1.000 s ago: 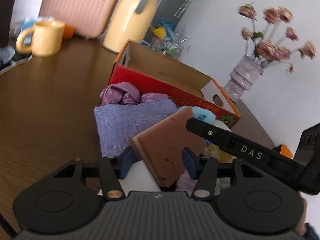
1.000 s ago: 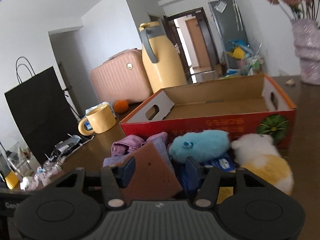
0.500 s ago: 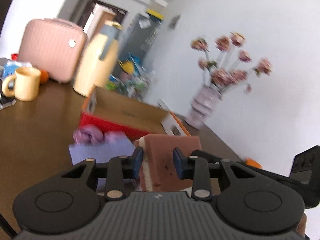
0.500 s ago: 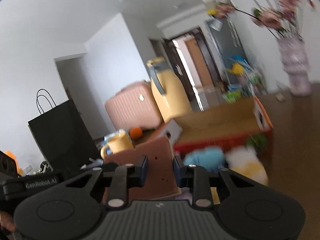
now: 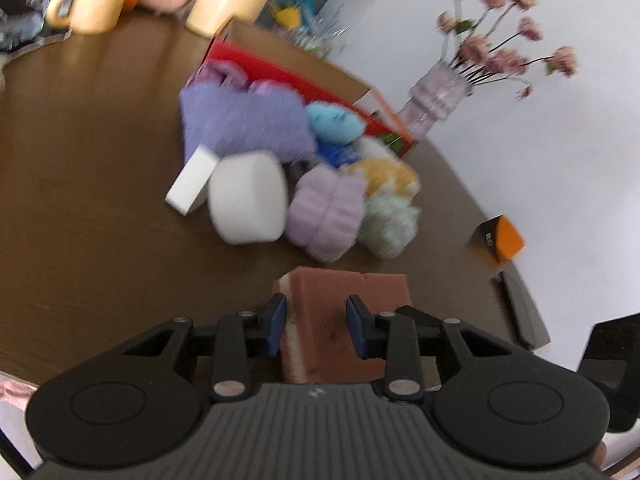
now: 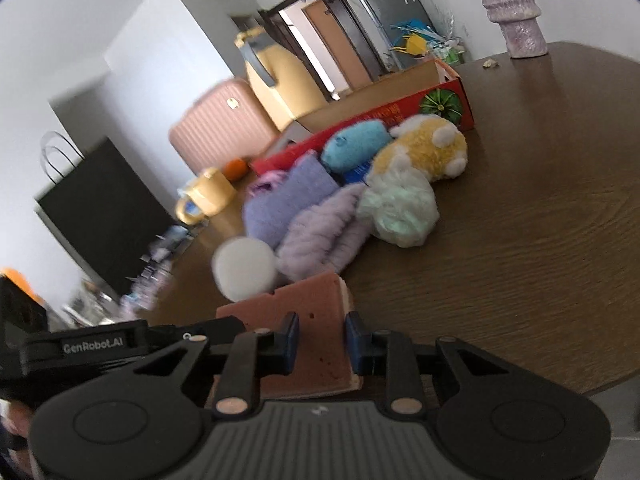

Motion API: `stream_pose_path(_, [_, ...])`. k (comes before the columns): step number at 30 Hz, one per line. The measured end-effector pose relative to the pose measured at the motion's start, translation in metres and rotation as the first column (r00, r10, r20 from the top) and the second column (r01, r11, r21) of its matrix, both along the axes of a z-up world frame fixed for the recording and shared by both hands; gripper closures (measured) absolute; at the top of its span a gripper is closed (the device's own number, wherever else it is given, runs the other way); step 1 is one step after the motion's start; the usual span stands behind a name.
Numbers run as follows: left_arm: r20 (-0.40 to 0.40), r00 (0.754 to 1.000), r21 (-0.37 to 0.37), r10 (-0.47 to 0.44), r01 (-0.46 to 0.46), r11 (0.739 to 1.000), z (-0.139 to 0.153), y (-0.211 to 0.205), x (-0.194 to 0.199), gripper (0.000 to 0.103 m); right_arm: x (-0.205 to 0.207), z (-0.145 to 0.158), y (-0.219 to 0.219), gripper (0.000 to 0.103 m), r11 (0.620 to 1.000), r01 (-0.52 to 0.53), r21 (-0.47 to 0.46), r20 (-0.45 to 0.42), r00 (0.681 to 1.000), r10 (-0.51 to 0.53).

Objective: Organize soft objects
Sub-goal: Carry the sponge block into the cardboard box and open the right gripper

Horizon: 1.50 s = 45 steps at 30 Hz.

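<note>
Both grippers are shut on one brown sponge block with a cream layer. My left gripper (image 5: pixel 316 330) grips the brown sponge (image 5: pixel 344 300) from one side. My right gripper (image 6: pixel 319 342) grips the same sponge (image 6: pixel 304 316) from the other side, and the left gripper's body shows at its left. The sponge is held near the table's front edge, apart from a pile of soft things: a purple cloth (image 5: pixel 244 120), a white round sponge (image 5: pixel 248 196), a lilac fluffy roll (image 5: pixel 326 210), a pale green puff (image 6: pixel 400 208), a blue plush (image 6: pixel 356 148) and a yellow-white plush (image 6: pixel 428 148).
A red cardboard box (image 6: pixel 400 100) stands open behind the pile. A white block (image 5: pixel 188 186) lies beside the round sponge. A yellow mug (image 5: pixel 96 6), a pink case (image 6: pixel 216 132), a yellow jug (image 6: pixel 280 80), a flower vase (image 5: pixel 436 100) and an orange box (image 5: pixel 498 240) stand around the brown table (image 6: pixel 520 260).
Both grippers closed on the brown sponge, lifted it off the pile and drew it back toward the table's front edge. The pile now lies farther off.
</note>
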<state>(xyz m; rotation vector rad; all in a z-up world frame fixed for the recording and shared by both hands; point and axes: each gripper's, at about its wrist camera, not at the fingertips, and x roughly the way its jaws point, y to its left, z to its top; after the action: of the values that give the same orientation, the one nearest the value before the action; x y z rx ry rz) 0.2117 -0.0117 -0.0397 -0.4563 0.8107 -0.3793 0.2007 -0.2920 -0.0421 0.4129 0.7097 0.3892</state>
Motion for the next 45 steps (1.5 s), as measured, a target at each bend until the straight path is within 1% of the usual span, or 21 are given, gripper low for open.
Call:
stream_pose_path(2, [-0.028,0.999,-0.015,0.022,-0.023,1.000,-0.012,0.003,0.005,0.060,0.002,-0.005,0.000,0.076,1.000,0.015,0.011,-0.003,1.000,-0.014])
stream_pose_path(4, [-0.011,1.000,-0.004,0.021,-0.022,1.000,-0.014,0.006,0.002,0.050,0.000,-0.006,-0.001,0.076,1.000,0.023,0.019,0.005,1.000,-0.023])
stream_pose_path(6, [0.015,1.000,0.004,0.003,-0.003,1.000,-0.011,0.010,-0.004,0.049,-0.003,-0.006,-0.004,0.075,1.000,0.026,0.013,0.022,0.999,-0.027])
stream_pose_path(8, [0.025,1.000,-0.018,-0.018,0.018,1.000,-0.008,0.013,-0.009,0.049,-0.002,-0.008,-0.008,0.072,0.999,0.020,0.030,0.026,0.999,-0.021])
stream_pose_path(11, [0.004,0.999,-0.048,-0.044,0.045,0.998,-0.012,0.012,-0.011,0.053,0.002,-0.011,-0.008,0.066,0.999,0.022,0.044,0.024,0.999,-0.023])
stream_pose_path(12, [-0.002,0.999,-0.053,-0.051,0.051,0.997,-0.013,0.010,-0.010,0.062,0.003,-0.012,-0.008,0.066,0.999,0.019,0.044,0.024,0.999,-0.020])
stream_pose_path(13, [-0.004,0.998,-0.061,-0.055,0.055,0.997,-0.014,0.009,-0.011,0.067,0.004,-0.013,-0.007,0.066,0.999,0.012,0.048,0.019,1.000,-0.013])
stream_pose_path(16, [-0.010,0.999,-0.073,-0.050,0.049,0.996,-0.016,0.008,-0.009,0.071,0.005,-0.019,-0.008,0.068,0.996,-0.001,0.091,0.005,1.000,0.000])
stream_pose_path(18, [-0.005,0.999,-0.082,-0.037,0.036,0.996,-0.013,0.007,-0.008,0.071,0.004,-0.017,-0.009,0.069,0.996,0.006,0.090,0.008,1.000,-0.006])
stream_pose_path(21, [0.080,0.996,-0.069,-0.045,0.050,0.996,0.008,0.005,-0.006,0.071,0.004,0.005,-0.012,0.069,0.994,0.004,0.111,0.065,0.998,-0.011])
stream_pose_path(23, [0.128,0.990,-0.100,-0.052,0.065,0.993,0.028,0.008,0.011,0.071,0.018,0.027,-0.012,0.069,0.994,0.010,0.111,0.118,0.993,-0.023])
stream_pose_path(26, [0.194,0.979,-0.111,-0.055,0.078,0.991,0.058,0.013,0.056,0.071,0.068,0.059,-0.007,0.069,0.994,0.013,0.106,0.183,0.983,-0.033])
stream_pose_path(28, [0.196,0.979,-0.094,-0.057,0.077,0.993,0.074,0.015,0.105,0.071,0.118,0.079,0.001,0.070,0.998,0.007,0.069,0.219,0.975,-0.022])
stream_pose_path(31, [0.125,0.992,-0.113,-0.017,0.031,0.993,0.083,0.024,0.201,0.071,0.221,0.097,0.019,0.070,0.999,0.015,0.042,0.184,0.983,-0.023])
stream_pose_path(33, [0.066,0.998,-0.123,0.006,0.002,0.992,0.080,0.031,0.266,0.071,0.288,0.096,0.034,0.070,0.999,0.040,0.006,0.113,0.993,-0.041])
stream_pose_path(35, [0.041,0.998,-0.049,0.044,-0.042,0.998,0.073,0.032,0.323,0.071,0.344,0.089,0.051,0.069,0.999,0.027,-0.036,0.047,0.999,-0.025])
stream_pose_path(37, [-0.022,0.995,-0.011,0.093,-0.094,0.996,0.065,0.033,0.373,0.071,0.399,0.074,0.065,0.070,0.998,0.032,-0.058,-0.030,0.999,-0.034])
stream_pose_path(39, [-0.031,0.991,0.067,0.130,-0.128,0.990,0.058,0.030,0.408,0.071,0.438,0.057,0.071,0.070,0.999,0.037,-0.021,-0.114,0.993,-0.039])
stream_pose_path(41, [-0.055,0.988,0.146,0.142,-0.132,0.980,0.050,0.022,0.433,0.071,0.465,0.043,0.078,0.069,0.998,0.052,-0.021,-0.184,0.981,-0.055])
stream_pose_path(42, [-0.053,0.988,0.187,0.146,-0.133,0.973,0.046,0.019,0.441,0.071,0.473,0.038,0.083,0.069,0.998,0.044,-0.033,-0.192,0.980,-0.049])
stream_pose_path(45, [0.005,0.990,0.279,0.143,-0.139,0.950,0.044,0.007,0.451,0.071,0.486,0.031,0.098,0.074,0.994,0.038,-0.102,-0.199,0.978,-0.058])
